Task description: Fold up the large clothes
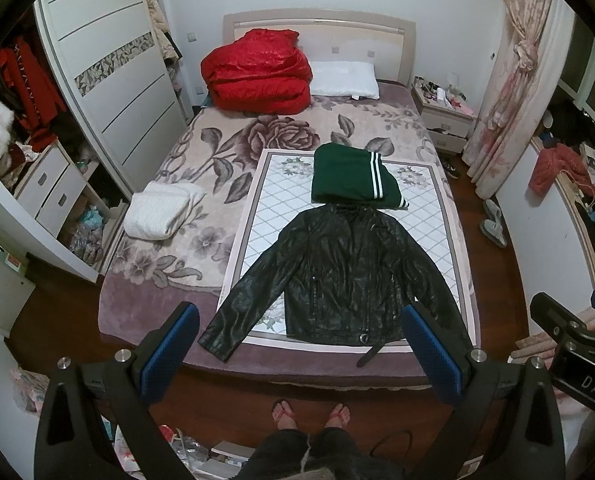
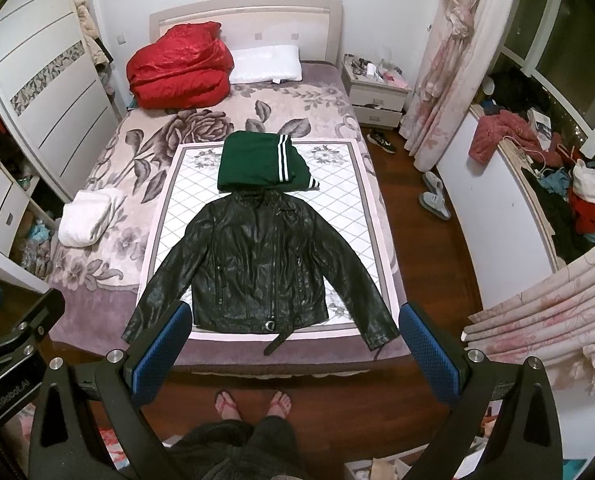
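Our left gripper [image 1: 301,354] and right gripper [image 2: 293,350] hang wide, empty. The black leather jacket [image 2: 257,264] looks heavy, stiff, slick — we'd pinch its cuffs.

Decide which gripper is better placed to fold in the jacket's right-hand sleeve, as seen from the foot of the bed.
Probably the right gripper: open, its right finger sits beside that sleeve's cuff of the black jacket.

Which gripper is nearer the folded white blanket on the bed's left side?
Left. The left gripper hangs open above the bed's foot, on the white blanket's side; the right gripper, also open, hangs farther right.
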`<act>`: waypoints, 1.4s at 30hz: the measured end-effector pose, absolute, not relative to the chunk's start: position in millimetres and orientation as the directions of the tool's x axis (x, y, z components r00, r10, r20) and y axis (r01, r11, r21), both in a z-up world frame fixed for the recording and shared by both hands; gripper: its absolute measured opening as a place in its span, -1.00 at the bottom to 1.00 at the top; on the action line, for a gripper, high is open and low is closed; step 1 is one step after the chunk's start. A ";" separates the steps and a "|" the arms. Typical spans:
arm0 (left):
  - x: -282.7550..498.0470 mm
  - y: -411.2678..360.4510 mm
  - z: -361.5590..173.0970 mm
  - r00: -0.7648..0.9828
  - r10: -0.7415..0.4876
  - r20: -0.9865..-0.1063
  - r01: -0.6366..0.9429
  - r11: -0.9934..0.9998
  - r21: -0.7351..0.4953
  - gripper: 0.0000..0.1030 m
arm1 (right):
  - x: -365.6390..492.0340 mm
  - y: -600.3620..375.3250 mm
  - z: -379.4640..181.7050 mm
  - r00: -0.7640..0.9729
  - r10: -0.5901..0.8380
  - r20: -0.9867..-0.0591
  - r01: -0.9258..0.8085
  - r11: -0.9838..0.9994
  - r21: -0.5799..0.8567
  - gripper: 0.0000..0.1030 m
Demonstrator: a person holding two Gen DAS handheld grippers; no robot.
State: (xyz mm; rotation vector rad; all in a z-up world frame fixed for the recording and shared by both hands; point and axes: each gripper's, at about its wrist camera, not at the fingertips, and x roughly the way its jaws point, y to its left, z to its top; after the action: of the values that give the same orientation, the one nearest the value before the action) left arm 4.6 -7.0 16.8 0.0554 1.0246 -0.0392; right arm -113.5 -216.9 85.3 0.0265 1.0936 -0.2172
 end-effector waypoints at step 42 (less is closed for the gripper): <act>9.2 -30.8 30.7 0.534 -0.016 -0.845 0.053 0.999 0.014 1.00 | -101.4 -219.9 120.0 0.458 -0.161 -0.874 0.180 0.980 -0.086 1.00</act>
State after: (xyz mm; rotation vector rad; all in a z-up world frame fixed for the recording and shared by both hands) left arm 9.2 -30.8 30.7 0.0394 1.0063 -0.0413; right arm -101.4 -219.9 120.0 0.0199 1.0744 -0.2098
